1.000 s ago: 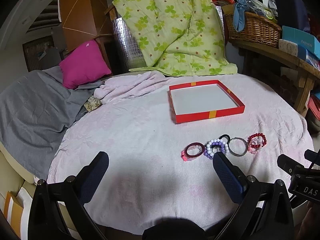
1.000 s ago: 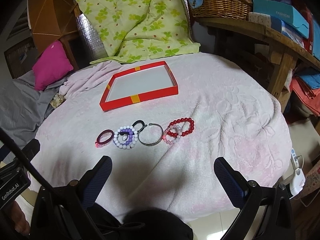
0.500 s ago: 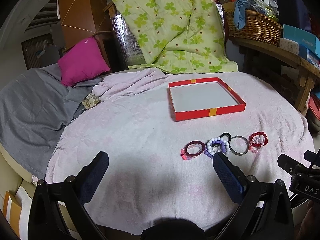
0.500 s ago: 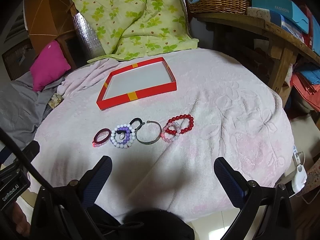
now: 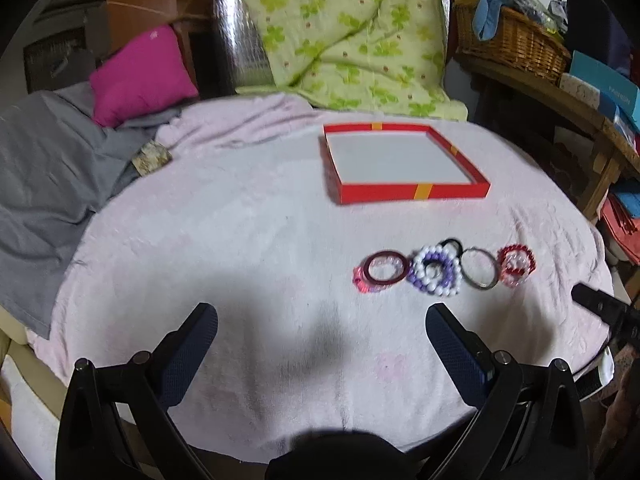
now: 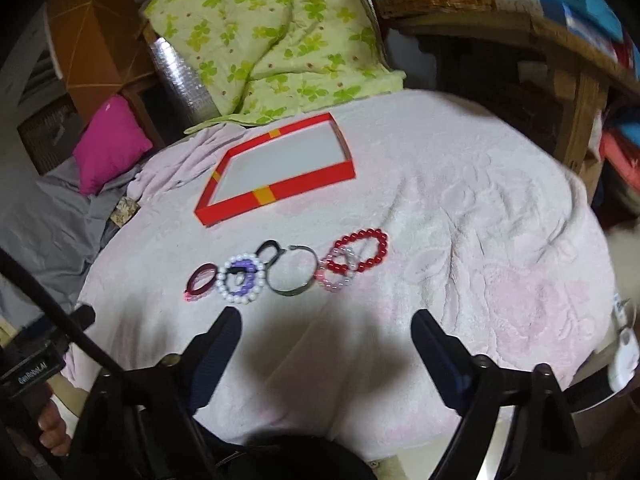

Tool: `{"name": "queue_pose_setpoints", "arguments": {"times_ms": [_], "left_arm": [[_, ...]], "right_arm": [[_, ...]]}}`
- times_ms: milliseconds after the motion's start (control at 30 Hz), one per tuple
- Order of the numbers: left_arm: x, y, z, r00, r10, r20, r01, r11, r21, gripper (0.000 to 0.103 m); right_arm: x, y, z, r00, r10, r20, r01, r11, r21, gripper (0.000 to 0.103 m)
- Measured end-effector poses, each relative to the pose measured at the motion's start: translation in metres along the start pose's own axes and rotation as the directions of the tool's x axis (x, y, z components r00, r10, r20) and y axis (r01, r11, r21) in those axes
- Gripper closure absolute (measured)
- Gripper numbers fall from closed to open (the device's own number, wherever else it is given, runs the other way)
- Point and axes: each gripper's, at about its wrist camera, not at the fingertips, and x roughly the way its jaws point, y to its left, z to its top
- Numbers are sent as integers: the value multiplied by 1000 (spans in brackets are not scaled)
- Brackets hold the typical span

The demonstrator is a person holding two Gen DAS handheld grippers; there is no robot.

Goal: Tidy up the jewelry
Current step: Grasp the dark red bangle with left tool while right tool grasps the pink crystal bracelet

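Several bracelets lie in a row on the pink tablecloth (image 5: 240, 240): a dark red bangle (image 5: 386, 270) (image 6: 203, 278), a white and purple bead bracelet (image 5: 436, 274) (image 6: 242, 278), a metal bangle (image 5: 480, 270) (image 6: 292, 276) and a red bead bracelet (image 5: 517, 265) (image 6: 360, 250). An empty red tray (image 5: 404, 162) (image 6: 276, 168) lies behind them. My left gripper (image 5: 322, 330) is open and empty, short of the bracelets and to their left. My right gripper (image 6: 326, 328) is open and empty, just short of the row.
A green flowered quilt (image 5: 344, 32) and a pink cushion (image 5: 138, 72) lie behind the table. A grey blanket (image 5: 44, 168) is at the left. A wooden shelf with a wicker basket (image 5: 512, 40) and boxes stands at the right.
Both grippers have moved forward and down toward the table; the bracelets now sit closer to the fingertips. Nothing on the table has moved.
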Motion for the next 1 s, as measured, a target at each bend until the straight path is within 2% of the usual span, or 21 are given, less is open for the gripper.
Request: {"name": "queue_pose_setpoints", "arguments": {"times_ms": [67, 233, 367, 467, 567, 667, 733, 867, 1000], "left_arm": [[11, 1, -2, 999, -19, -40, 19, 1000, 4, 0], [39, 12, -2, 994, -22, -105, 20, 1000, -19, 0], [63, 21, 0, 992, -14, -126, 10, 999, -31, 0], [78, 22, 4, 990, -21, -137, 17, 999, -27, 1], [91, 20, 7, 988, -50, -146, 46, 999, -29, 7], [106, 14, 10, 985, -64, -159, 63, 998, -11, 13], [117, 7, 12, 980, -80, -182, 82, 997, 1, 23], [132, -6, 21, 975, -111, -194, 117, 993, 21, 25], [144, -15, 32, 970, -147, -195, 160, 986, 55, 43]], "right_arm": [[10, -7, 4, 1000, 9, -12, -9, 1000, 15, 32], [43, -14, 19, 1000, 2, -21, -1, 1000, 23, 45], [73, -9, 30, 999, 19, -42, -19, 1000, -3, 61], [97, -9, 36, 998, 1, -69, -3, 1000, -19, 65], [117, -14, 39, 994, -9, -105, 8, 1000, -13, 79], [125, -17, 38, 993, -12, -118, 9, 1000, -27, 87], [124, -18, 37, 993, -26, -114, 22, 999, -36, 94], [118, -21, 38, 995, -11, -102, 8, 1000, -31, 94], [109, -20, 43, 996, 22, -88, -23, 1000, -15, 94]]}}
